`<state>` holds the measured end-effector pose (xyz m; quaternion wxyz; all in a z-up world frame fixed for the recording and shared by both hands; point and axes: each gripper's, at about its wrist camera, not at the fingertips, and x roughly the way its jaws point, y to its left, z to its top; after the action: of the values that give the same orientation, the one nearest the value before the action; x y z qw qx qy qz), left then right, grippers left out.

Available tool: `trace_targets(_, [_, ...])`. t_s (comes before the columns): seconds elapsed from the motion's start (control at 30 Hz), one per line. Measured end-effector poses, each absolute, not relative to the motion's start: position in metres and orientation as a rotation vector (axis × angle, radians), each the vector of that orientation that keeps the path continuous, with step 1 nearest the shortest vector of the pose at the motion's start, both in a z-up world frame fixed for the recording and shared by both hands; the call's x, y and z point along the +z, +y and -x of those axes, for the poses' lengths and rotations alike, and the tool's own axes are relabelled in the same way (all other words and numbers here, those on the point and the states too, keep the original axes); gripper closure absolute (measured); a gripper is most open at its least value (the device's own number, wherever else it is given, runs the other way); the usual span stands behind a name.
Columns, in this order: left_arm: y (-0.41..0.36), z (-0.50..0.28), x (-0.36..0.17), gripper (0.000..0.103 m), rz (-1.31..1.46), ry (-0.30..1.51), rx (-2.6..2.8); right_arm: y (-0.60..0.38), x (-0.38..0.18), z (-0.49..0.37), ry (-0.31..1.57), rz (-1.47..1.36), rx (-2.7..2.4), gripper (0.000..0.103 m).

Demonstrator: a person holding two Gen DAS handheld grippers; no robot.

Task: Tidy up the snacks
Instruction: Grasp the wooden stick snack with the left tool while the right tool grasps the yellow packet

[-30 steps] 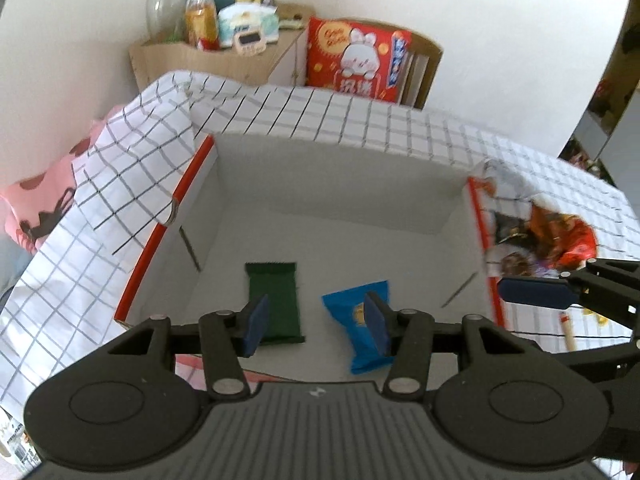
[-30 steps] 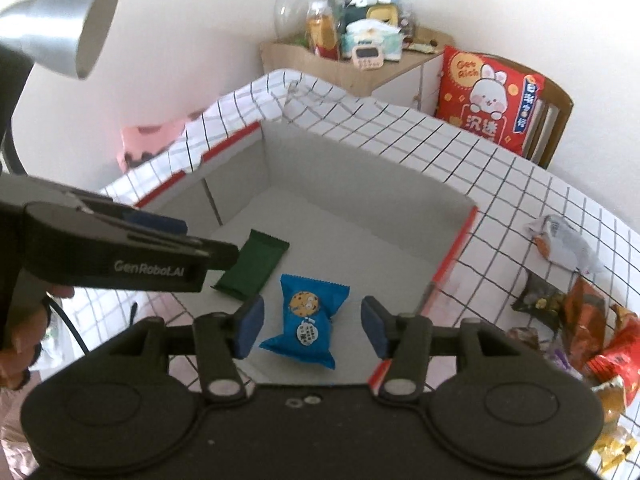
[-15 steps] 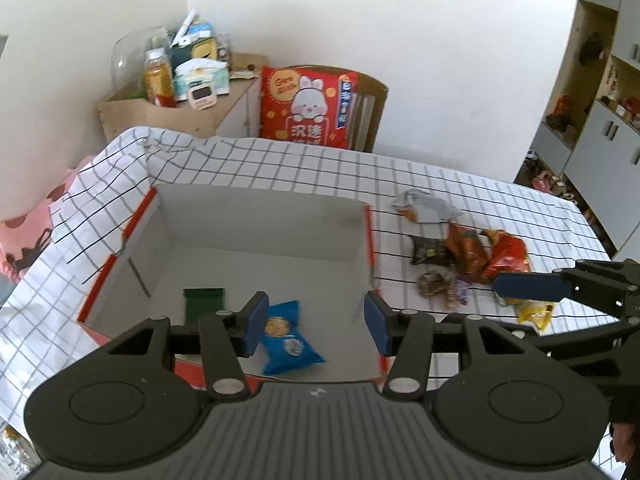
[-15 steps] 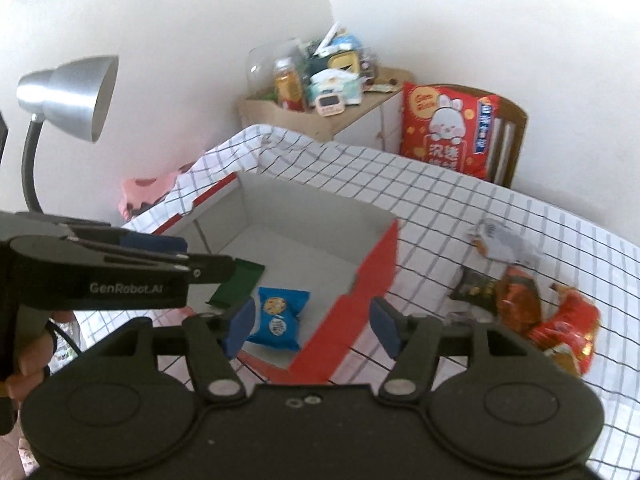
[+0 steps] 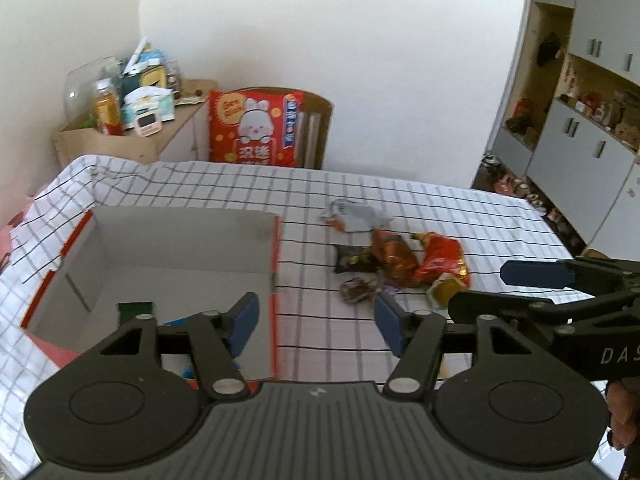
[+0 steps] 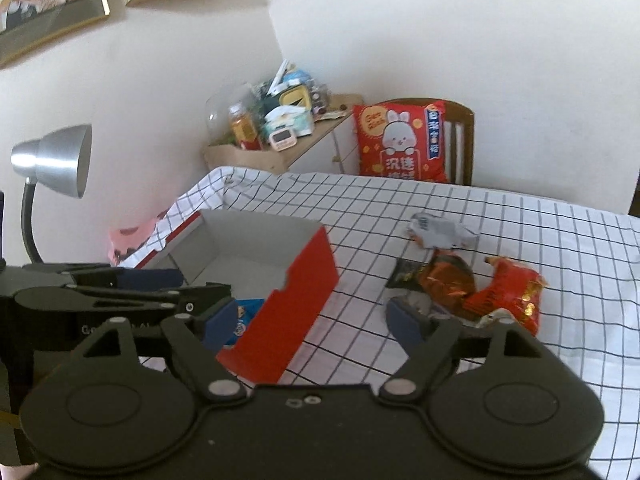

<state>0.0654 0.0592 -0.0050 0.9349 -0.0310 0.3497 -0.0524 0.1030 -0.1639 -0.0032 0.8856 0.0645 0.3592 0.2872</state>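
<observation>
A red box with a grey inside (image 5: 276,248) (image 6: 296,304) sits on the left of the checked table. A green packet (image 5: 134,309) and a blue cookie packet (image 6: 244,320) lie in it. To its right lies a snack pile: a grey packet (image 5: 354,216) (image 6: 440,234), a black one (image 5: 354,258), an orange one (image 5: 394,258) (image 6: 448,280) and a red one (image 5: 440,260) (image 6: 508,292). My left gripper (image 5: 316,320) hangs over the box's right wall, jaws opening, empty. My right gripper (image 6: 312,324) is between box and pile, jaws opening, empty.
A chair with a red rabbit cushion (image 5: 256,128) stands behind the table beside a wooden shelf of bottles and clutter (image 5: 132,120). A silver desk lamp (image 6: 52,160) rises at the left. Cabinets (image 5: 580,140) line the right wall. The checked cloth (image 5: 400,196) covers the table.
Both grippers have pulled back from over the box and swung right toward the snack pile. Both pairs of jaws have widened. The green and blue packets stay in the box.
</observation>
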Motion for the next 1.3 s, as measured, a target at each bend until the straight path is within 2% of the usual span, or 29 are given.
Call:
trace_targets(0.1, [0.046, -0.064, -0.007, 0.032, 0.072, 0.703, -0.139, -0.181, -0.004, -0.100, 0.728, -0.157, 0.583, 0.011])
trace_targets(0.17, [0.038, -0.062, -0.009, 0.028, 0.074, 0.695, -0.153, -0.190, -0.006, -0.099, 0.716, -0.170, 0.573, 0.010])
trace_targets(0.23, [0.029, -0.062, -0.011, 0.024, 0.072, 0.686, -0.165, -0.201, -0.008, -0.097, 0.706, -0.178, 0.553, 0.003])
trace_targets(0.3, [0.020, -0.062, -0.015, 0.023, 0.071, 0.686, -0.172, -0.211, -0.011, -0.097, 0.699, -0.186, 0.537, 0.000])
trace_targets(0.8, [-0.038, -0.094, -0.057, 0.023, 0.096, 0.823, -0.138, -0.289, -0.060, -0.125, 0.786, -0.175, 0.351, 0.000])
trace_targets(1.3, [-0.086, -0.143, -0.110, 0.024, 0.098, 1.001, -0.076, -0.310, -0.121, -0.170, 0.951, -0.143, 0.327, 0.003])
